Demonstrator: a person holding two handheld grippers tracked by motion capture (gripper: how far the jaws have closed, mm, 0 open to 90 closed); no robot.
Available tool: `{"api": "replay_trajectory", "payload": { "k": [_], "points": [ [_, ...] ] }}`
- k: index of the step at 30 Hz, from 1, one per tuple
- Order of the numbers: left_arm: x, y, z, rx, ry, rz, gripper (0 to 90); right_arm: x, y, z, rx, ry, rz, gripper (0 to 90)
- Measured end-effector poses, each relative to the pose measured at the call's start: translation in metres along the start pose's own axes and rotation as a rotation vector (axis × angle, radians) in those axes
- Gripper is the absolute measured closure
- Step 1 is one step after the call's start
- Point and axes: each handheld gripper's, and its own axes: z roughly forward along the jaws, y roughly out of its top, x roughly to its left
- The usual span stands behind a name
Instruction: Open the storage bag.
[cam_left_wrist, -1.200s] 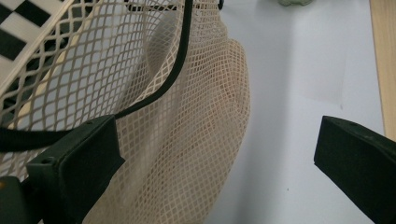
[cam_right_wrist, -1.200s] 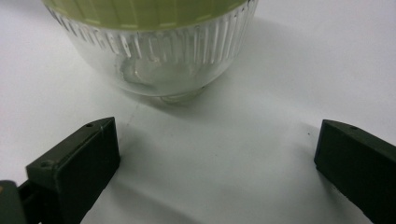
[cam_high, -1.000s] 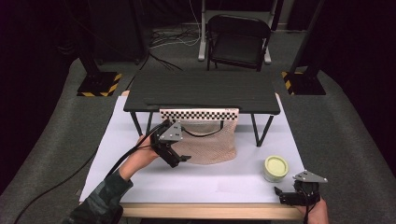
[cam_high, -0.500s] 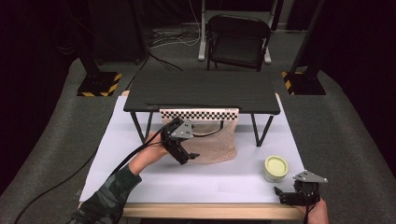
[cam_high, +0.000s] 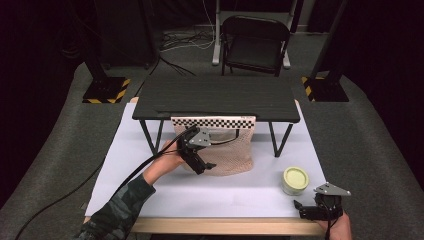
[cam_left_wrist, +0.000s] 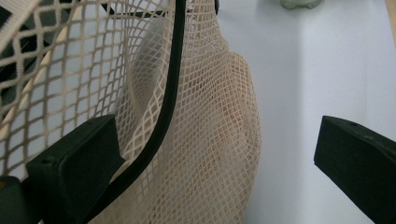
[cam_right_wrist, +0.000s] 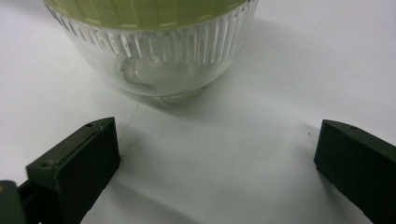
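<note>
A beige mesh bag (cam_high: 227, 152) hangs from a checkered strip (cam_high: 214, 121) under the front edge of a low black table (cam_high: 215, 95). My left gripper (cam_high: 202, 165) is pressed against the bag's left side. In the left gripper view my left gripper (cam_left_wrist: 215, 140) is open, with the netting (cam_left_wrist: 210, 116) and a black strap (cam_left_wrist: 170, 93) lying between its jaws. A ribbed glass bowl with a pale green lid (cam_high: 295, 180) stands at the right front. My right gripper (cam_high: 302, 210) rests just below it, open (cam_right_wrist: 217, 140), with the bowl (cam_right_wrist: 154, 51) just ahead of its jaws.
A white sheet (cam_high: 150, 195) covers the tabletop, whose wooden front edge (cam_high: 220, 226) shows. The black table's legs (cam_high: 150, 137) flank the bag. Beyond are a black folding chair (cam_high: 255, 45), stand bases with yellow-black tape (cam_high: 105, 90) and floor cables.
My left gripper has shifted rightward and slightly farther, into the mesh bag's side. The right gripper and the bowl have not moved.
</note>
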Motion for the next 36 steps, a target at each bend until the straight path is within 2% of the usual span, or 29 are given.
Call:
{"api": "replay_trajectory", "payload": {
  "k": [7, 21, 24, 30, 36],
  "points": [
    [0.001, -0.004, 0.005, 0.042, -0.024, -0.013, 0.2, 0.0, 0.0, 0.0, 0.0, 0.0, -0.001, 0.0],
    [-0.002, -0.009, 0.007, 0.078, -0.082, -0.018, 0.0, 0.0, 0.0, 0.0, 0.002, 0.001, -0.001, 0.0],
    [-0.003, -0.01, 0.005, 0.074, -0.093, -0.022, 0.0, 0.0, 0.0, 0.0, 0.003, 0.001, -0.001, 0.0],
    [-0.008, -0.009, 0.002, 0.083, -0.126, -0.034, 0.0, 0.0, 0.0, 0.0, 0.0, 0.001, -0.002, 0.0],
    [-0.012, -0.008, -0.009, 0.078, -0.194, -0.058, 0.0, 0.0, 0.0, 0.0, 0.004, 0.001, -0.002, 0.0]
  ]
}}
